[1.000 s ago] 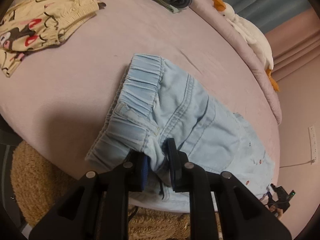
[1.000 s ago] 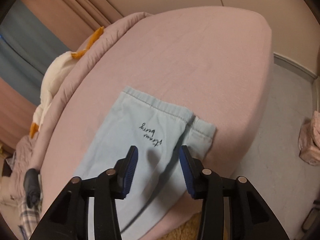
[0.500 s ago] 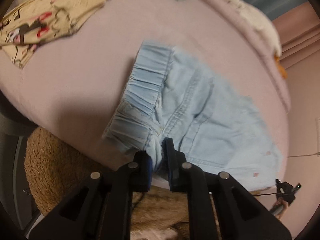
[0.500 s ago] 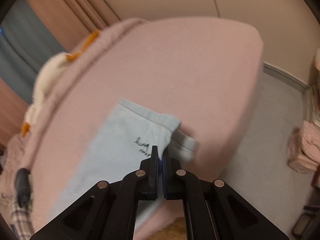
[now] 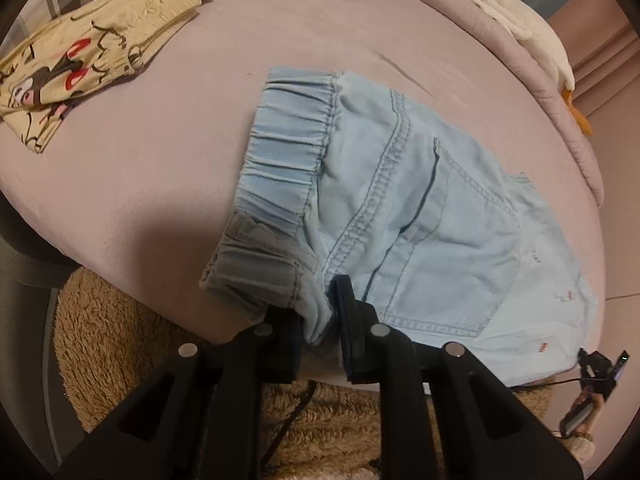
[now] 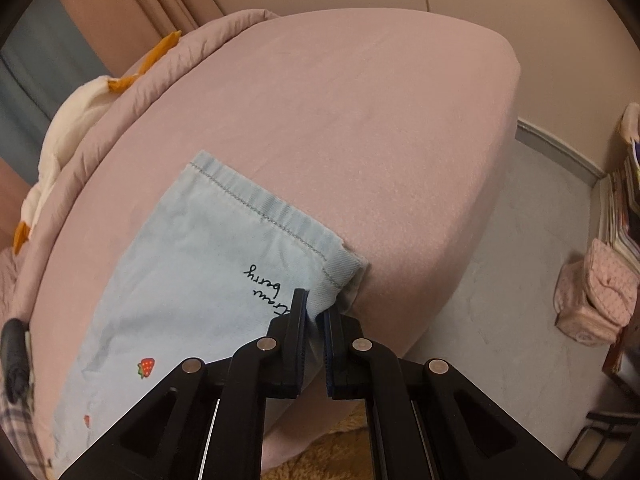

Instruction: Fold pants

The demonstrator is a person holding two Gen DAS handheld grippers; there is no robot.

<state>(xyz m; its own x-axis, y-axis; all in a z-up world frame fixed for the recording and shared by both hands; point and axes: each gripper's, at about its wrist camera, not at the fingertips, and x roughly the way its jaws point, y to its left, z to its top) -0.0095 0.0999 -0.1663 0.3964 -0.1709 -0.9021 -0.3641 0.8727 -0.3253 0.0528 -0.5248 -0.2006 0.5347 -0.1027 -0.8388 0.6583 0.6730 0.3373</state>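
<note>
Your left gripper point(image 5: 320, 308) is clamped on a bunched fold of the pants point(image 5: 420, 216) at the near end of the waistband, low in the left wrist frame, just left of centre. The pants are pale blue denim and lie across the pink bed point(image 5: 160, 160), filling the centre and right of that frame. The waistband is elasticated and gathered into vertical pleats; it runs from upper centre down to the grasped corner, where it is lifted and shadowed grey. Double stitched seams and a rear patch pocket show on the seat, and small red marks dot the fabric toward the lower right. Your right gripper point(image 6: 316, 320) is clenched on the near corner of the leg hem, low at the centre of the right wrist frame; the denim is pinched between the blue pads. The hem has a single line of grey stitching and runs from the centre left of that frame down to the grasped corner. Black script lettering sits beside the jaws, and a red strawberry print point(image 6: 146, 367) lies at lower left.
</note>
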